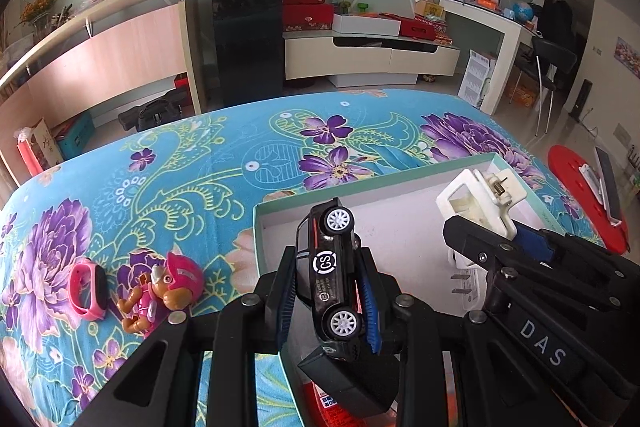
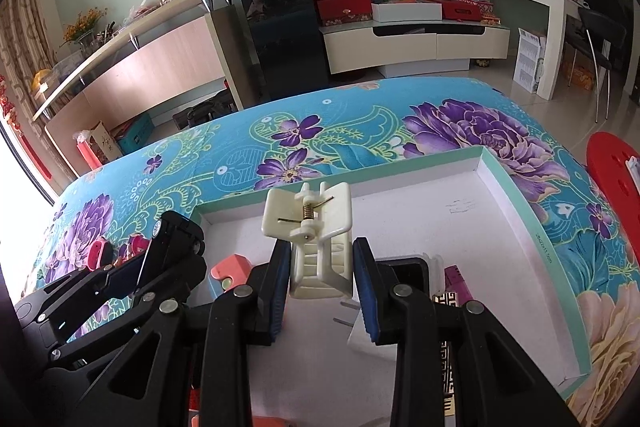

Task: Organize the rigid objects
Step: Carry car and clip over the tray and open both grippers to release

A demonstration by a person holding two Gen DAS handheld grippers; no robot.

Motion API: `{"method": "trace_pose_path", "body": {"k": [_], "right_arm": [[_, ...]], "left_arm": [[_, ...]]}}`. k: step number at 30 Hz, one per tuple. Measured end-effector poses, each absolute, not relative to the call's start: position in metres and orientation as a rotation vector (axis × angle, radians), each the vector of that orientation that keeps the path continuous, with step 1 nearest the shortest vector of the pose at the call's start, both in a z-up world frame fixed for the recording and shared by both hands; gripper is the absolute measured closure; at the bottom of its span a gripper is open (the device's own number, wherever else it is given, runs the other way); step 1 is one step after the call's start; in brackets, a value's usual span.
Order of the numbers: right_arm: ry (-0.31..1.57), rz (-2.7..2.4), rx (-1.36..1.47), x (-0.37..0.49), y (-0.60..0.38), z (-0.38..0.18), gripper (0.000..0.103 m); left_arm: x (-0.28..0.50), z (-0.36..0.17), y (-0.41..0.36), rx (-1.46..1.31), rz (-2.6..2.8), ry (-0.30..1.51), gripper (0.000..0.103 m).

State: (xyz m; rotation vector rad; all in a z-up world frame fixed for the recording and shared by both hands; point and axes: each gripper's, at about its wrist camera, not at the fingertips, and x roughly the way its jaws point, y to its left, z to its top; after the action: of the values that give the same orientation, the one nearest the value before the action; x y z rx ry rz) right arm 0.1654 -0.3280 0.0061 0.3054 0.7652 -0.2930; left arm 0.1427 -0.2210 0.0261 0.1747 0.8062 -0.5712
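My left gripper (image 1: 330, 297) is shut on a black toy car (image 1: 332, 279), held nose-down above the near left part of a shallow white box with a teal rim (image 1: 384, 181). My right gripper (image 2: 320, 291) is shut on a cream plastic spring clip (image 2: 316, 247), held over the same box (image 2: 520, 223); it also shows in the left wrist view (image 1: 480, 203). A pink toy pup (image 1: 164, 291) and a pink watch (image 1: 90, 291) lie on the floral cloth left of the box.
In the box lie a white plug adapter (image 2: 360, 331), a black box (image 1: 352, 383), a pink block (image 2: 232, 271) and a magenta item (image 2: 456, 279). The table has a blue floral cloth (image 1: 200, 167). A red stool (image 2: 616, 167) stands at the right.
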Motion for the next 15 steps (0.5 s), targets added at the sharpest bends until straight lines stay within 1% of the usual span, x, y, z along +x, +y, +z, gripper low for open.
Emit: {"method": "trace_pose_path", "body": {"k": [15], "right_arm": [[0.741,-0.285,0.378,0.165,-0.34,0.003,0.07]], "left_arm": [[0.174,0.016,-0.234,0.193,-0.52,0.805,0.072]]}}
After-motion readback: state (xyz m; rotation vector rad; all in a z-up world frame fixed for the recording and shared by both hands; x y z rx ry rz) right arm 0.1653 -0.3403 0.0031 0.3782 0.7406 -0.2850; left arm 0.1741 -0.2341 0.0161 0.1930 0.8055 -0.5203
